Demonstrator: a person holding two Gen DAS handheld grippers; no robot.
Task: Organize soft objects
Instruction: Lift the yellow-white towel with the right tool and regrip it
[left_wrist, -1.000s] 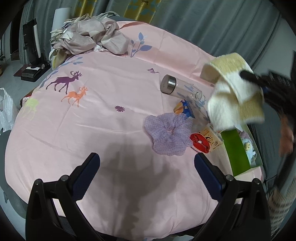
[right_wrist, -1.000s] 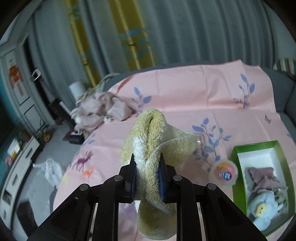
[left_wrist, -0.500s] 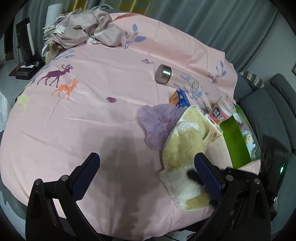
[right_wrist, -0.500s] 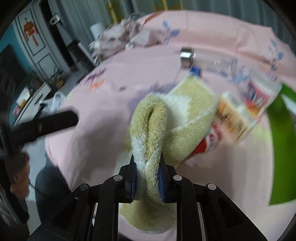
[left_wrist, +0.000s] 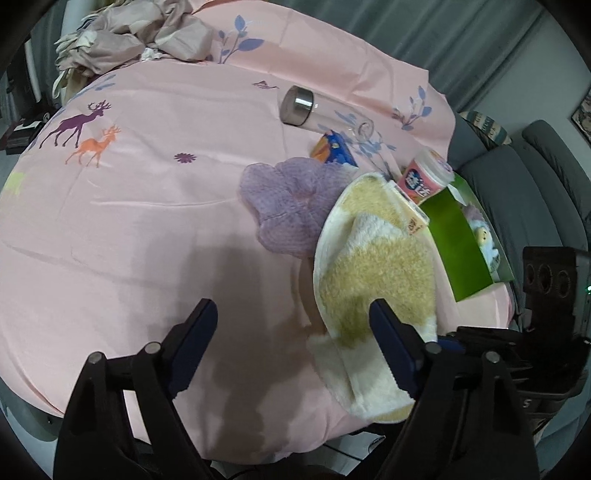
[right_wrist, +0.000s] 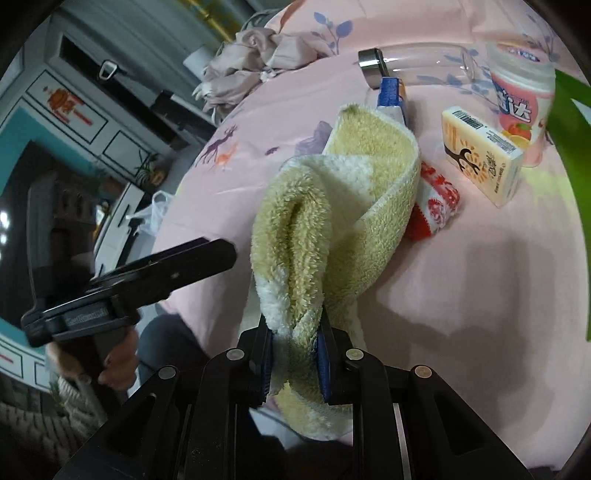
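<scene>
My right gripper (right_wrist: 295, 354) is shut on a yellow-and-white plush towel (right_wrist: 332, 206); the towel's far part lies on the pink bed sheet. In the left wrist view the towel (left_wrist: 373, 273) is spread beside a purple knit cloth (left_wrist: 291, 206), and the right gripper (left_wrist: 448, 341) shows at its near edge. My left gripper (left_wrist: 295, 343) is open and empty, hovering over the sheet left of the towel; one of its fingers (right_wrist: 177, 266) shows in the right wrist view. A green box (left_wrist: 454, 236) holds a plush toy (left_wrist: 484, 236).
A glass bottle with metal cap (left_wrist: 317, 114), a blue-orange packet (left_wrist: 334, 149), a pink cup (left_wrist: 424, 177), a cream carton (right_wrist: 482, 155) and a red-white wrapper (right_wrist: 436, 203) lie near the towel. Crumpled beige clothes (left_wrist: 140, 33) sit at the far end. A grey sofa (left_wrist: 524, 192) stands on the right.
My right gripper carried the towel down from the air onto the bed in front of the left gripper, and the towel has spread out. The left gripper stayed open.
</scene>
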